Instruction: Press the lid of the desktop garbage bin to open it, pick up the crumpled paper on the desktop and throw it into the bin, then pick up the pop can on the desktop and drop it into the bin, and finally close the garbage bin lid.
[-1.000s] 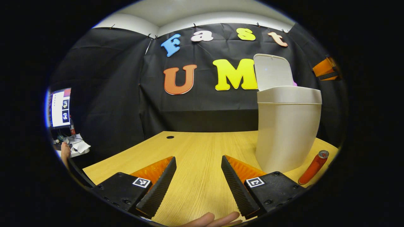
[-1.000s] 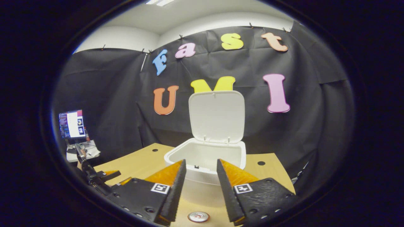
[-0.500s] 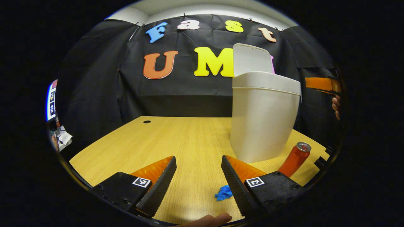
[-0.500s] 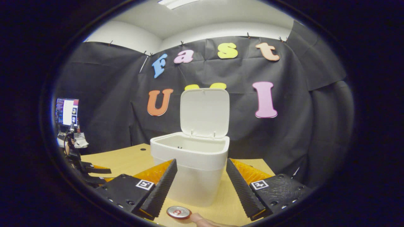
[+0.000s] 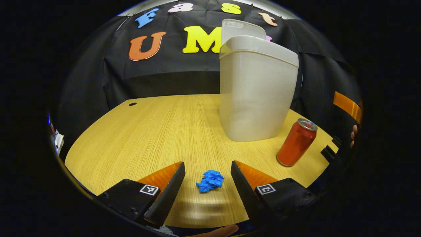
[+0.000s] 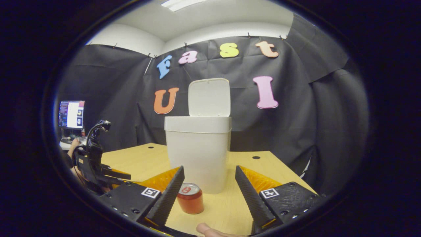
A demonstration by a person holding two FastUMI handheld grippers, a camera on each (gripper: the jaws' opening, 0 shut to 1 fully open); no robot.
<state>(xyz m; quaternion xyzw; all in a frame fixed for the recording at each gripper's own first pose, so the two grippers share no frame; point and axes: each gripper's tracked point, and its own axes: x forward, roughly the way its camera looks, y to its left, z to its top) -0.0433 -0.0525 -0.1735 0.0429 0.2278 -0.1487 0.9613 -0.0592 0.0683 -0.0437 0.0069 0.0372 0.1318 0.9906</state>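
A crumpled blue paper lies on the wooden desktop, right between the spread fingers of my left gripper, which stands open just above it. The white garbage bin stands behind, its lid raised upright. A red pop can stands to the right of the bin's foot. In the right gripper view the bin is straight ahead with its lid up, and the pop can stands in front of it, near the left finger of my open right gripper.
The left gripper with the hand holding it is at the left of the right gripper view. A monitor glows at the far left beyond the desk. Cable holes mark the desktop's far edge. A fingertip lies at the bottom.
My left gripper has tilted down and moved forward, bringing the blue paper between its fingers. My right gripper has dropped and pulled back from above the bin, so the can now stands before it.
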